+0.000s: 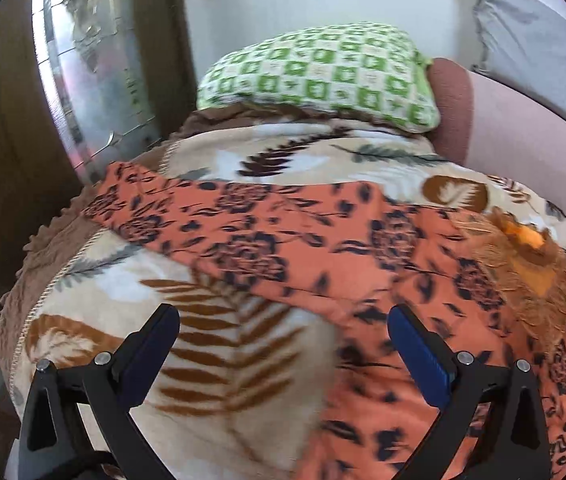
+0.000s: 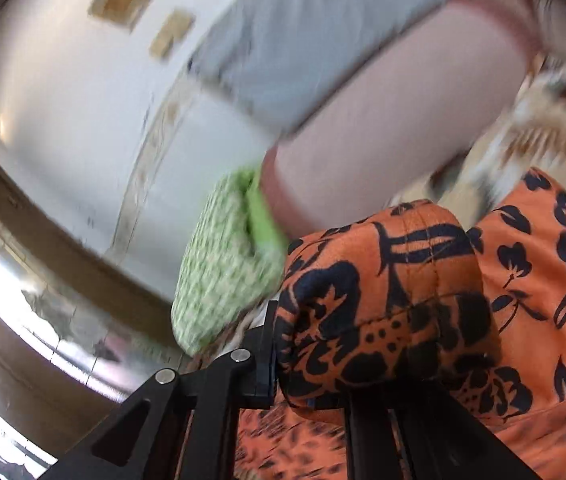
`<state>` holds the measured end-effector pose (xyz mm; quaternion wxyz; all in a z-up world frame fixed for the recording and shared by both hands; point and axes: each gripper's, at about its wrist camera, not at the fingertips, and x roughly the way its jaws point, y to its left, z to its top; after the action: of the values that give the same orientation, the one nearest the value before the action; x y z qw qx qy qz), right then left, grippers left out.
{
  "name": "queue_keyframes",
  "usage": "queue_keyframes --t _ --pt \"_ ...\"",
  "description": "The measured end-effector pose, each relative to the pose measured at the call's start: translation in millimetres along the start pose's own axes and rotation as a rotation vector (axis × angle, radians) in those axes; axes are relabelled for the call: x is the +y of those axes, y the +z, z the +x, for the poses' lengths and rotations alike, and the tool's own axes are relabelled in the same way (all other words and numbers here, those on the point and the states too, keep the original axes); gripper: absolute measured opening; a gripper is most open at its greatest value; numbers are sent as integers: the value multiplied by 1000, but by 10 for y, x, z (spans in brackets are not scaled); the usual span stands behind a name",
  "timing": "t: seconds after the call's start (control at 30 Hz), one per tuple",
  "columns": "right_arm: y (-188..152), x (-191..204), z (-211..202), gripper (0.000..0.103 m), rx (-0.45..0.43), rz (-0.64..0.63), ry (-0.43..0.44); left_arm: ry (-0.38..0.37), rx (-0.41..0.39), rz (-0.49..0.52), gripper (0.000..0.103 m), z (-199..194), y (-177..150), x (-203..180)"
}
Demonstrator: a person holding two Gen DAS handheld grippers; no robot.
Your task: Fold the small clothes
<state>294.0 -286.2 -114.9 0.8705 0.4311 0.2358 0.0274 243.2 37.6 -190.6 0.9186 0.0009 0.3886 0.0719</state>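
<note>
An orange garment with a dark floral print [image 1: 283, 232] lies spread across the leaf-patterned blanket [image 1: 203, 352] on a bed. My left gripper [image 1: 283, 314] hovers just above its near edge, open, with nothing between its blue pads. Its left finger is over the blanket and its right finger is over the garment. In the right wrist view my right gripper [image 2: 283, 352] is shut on a bunched fold of the orange garment [image 2: 383, 292] and holds it up off the bed. The cloth drapes over and hides the right finger. This view is blurred by motion.
A green-and-white checked pillow [image 1: 323, 72] lies at the head of the bed, with a pink bolster [image 1: 523, 132] and a grey cushion [image 1: 535, 40] to its right. The bed's left edge drops off beside a shiny metal panel [image 1: 95, 80] and a brown frame.
</note>
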Motion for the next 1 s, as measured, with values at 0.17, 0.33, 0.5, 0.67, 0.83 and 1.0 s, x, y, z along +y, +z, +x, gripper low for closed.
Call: queue_keyframes --t 0.17,0.33,0.5,0.67,0.83,1.0 --pt "-710 159 938 15 166 -73 -136 7 36 -78 103 152 60 372" --pt "-1251 237 1264 62 353 -264 -256 18 78 -121 103 277 97 523" --pt "-1451 498 951 72 419 -573 -113 18 131 -189 103 333 123 653" --pt "-1210 271 406 72 359 -533 36 -3 135 -273 103 276 142 804" --pt "-810 -242 212 72 195 -285 -59 -14 146 -269 103 275 129 790" --pt "-832 -516 443 71 189 -198 -245 -39 152 -224 103 292 125 659"
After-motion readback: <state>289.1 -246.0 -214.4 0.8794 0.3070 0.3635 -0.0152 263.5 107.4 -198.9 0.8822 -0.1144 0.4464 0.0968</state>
